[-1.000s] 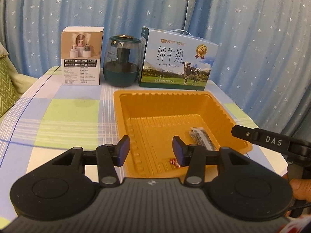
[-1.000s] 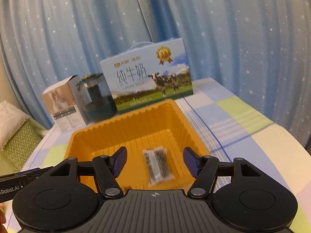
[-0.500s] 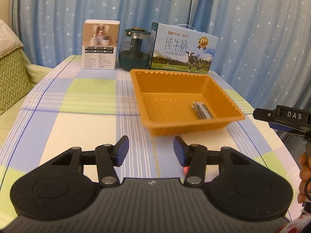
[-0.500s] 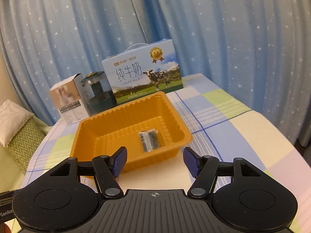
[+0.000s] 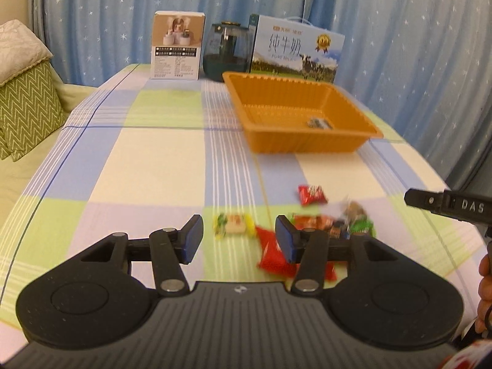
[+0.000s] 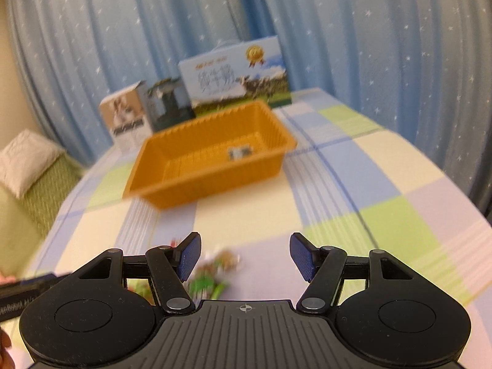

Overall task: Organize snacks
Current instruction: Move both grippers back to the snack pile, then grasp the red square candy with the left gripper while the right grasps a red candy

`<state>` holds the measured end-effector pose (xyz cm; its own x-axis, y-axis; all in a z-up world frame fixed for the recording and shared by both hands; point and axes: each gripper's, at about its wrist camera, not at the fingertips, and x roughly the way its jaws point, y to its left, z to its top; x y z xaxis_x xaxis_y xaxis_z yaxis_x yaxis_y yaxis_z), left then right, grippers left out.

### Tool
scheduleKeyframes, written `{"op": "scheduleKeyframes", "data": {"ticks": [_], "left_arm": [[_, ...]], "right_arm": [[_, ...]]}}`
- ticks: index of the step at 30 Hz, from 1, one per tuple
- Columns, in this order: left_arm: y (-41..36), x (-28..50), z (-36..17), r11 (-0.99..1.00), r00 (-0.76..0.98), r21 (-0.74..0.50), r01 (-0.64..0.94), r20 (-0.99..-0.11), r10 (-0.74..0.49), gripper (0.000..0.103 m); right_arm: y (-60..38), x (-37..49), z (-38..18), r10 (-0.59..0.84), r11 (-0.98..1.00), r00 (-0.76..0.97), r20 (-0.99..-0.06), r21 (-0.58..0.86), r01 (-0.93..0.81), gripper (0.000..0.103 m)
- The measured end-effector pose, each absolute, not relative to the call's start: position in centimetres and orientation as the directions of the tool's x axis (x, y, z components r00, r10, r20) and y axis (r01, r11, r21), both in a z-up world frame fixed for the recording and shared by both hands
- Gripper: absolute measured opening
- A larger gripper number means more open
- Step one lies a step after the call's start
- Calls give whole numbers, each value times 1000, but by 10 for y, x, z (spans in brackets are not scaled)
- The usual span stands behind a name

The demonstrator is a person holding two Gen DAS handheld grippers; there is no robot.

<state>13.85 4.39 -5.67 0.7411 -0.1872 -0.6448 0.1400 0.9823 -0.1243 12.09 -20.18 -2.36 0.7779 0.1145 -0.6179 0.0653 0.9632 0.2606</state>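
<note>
With both jaws spread and empty, left gripper hovers over loose snacks on the counter; right gripper too (tray well beyond). Pinch one wrapper squarely.

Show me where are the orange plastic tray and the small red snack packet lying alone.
orange plastic tray (image 5: 303, 145), left wrist view, near outer wall.
small red snack packet (image 5: 311, 194), left wrist view, wrapper middle.

The left gripper hangs with jaws apart over scattered snack packets on the checked tablecloth. Farther back, the orange tray holds one dark packet
</note>
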Motion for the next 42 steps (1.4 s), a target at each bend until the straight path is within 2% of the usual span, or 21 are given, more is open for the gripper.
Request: {"op": "scheduleKeyframes", "data": {"ticks": [10, 17, 18, 21, 28, 36, 37, 42], "left_arm": [[47, 133, -65, 980, 727, -137, 147, -657, -201, 48], [54, 138, -69, 979, 720, -156, 134, -663, -204, 48], [55, 138, -69, 978, 719, -159, 133, -664, -206, 48], [59, 140, -70, 978, 717, -170, 124, -666, -207, 48], [63, 142, -73, 977, 710, -182, 115, -672, -209, 48], [59, 144, -76, 971, 699, -188, 145, -675, -235, 48], [58, 145, -76, 968, 697, -196, 154, -674, -247, 48], [48, 144, -78, 959, 681, -193, 209, -675, -284, 48]], "right_arm": [[-169, 111, -51, 201, 969, 718, -667, 244, -45, 64], [-144, 110, -53, 225, 974, 726, -650, 128, -188, 63], [-139, 112, -55, 226, 972, 723, -653, 99, -214, 62], [-124, 117, -62, 216, 952, 715, -665, -19, -305, 49], [-97, 125, -83, 207, 890, 696, -688, -163, -426, 37], [-93, 128, -91, 204, 884, 683, -701, -168, -436, 27], [-95, 128, -89, 207, 890, 680, -703, -153, -429, 25], [-113, 127, -79, 222, 939, 667, -711, -28, -342, 25]]}}
